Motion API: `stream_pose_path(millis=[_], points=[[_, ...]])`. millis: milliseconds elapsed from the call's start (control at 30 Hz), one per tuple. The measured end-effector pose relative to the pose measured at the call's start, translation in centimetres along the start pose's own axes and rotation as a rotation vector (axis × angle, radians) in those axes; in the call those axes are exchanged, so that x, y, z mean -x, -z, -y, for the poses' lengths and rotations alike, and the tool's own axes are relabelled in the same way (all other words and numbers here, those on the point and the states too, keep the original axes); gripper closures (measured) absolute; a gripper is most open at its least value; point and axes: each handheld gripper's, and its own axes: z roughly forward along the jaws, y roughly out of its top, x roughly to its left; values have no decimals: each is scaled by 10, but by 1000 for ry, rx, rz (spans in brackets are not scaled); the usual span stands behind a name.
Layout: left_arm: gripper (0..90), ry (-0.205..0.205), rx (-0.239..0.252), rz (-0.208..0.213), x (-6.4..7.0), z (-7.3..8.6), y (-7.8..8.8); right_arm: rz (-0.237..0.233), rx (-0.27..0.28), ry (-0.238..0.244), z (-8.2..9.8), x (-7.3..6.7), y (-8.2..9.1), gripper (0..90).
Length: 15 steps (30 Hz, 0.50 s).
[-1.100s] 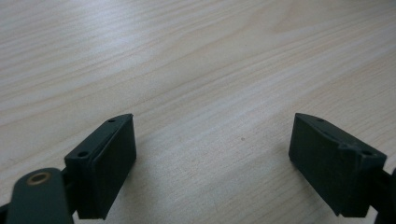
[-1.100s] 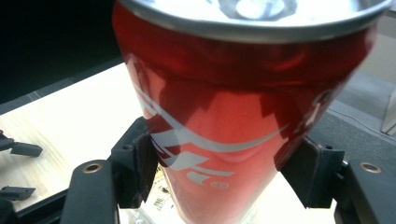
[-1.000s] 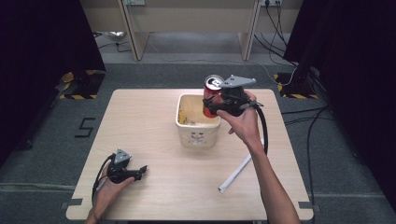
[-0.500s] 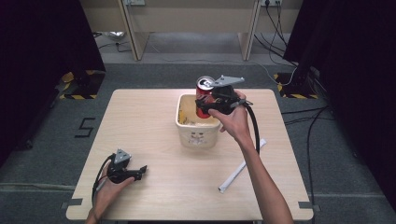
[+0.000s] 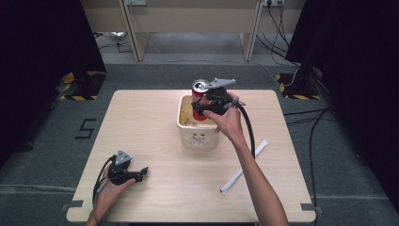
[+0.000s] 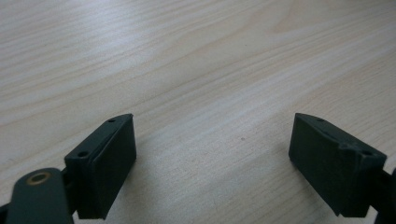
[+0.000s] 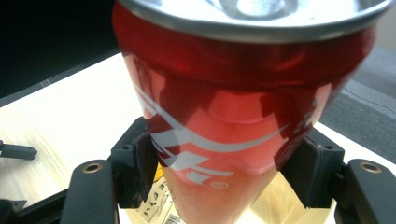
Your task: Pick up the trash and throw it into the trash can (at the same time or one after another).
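A red drink can with a silver top hangs over the cream plastic tub at the table's middle, its lower half inside the tub's mouth. My right gripper is shut on the can; up close the can is pinched between both black pads, with yellow contents of the tub below it. My left gripper rests on the table near the front left corner, held by a hand. Its jaws stand wide open over bare wood with nothing between them.
A white paper-wrapped stick lies on the light wooden table to the right of my right forearm. Dark curtains and cables on the floor surround the table; desk legs stand behind it.
My right gripper has carried the can leftward and down, from above the tub's right rim to inside its mouth. The left gripper has stayed still.
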Motion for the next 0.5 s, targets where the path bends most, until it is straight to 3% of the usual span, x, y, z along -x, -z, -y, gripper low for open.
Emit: stream_pose_path(millis=[500], points=[[141, -2, -1, 0, 0, 0, 0, -31, -36, -22, 11, -6, -27, 337]])
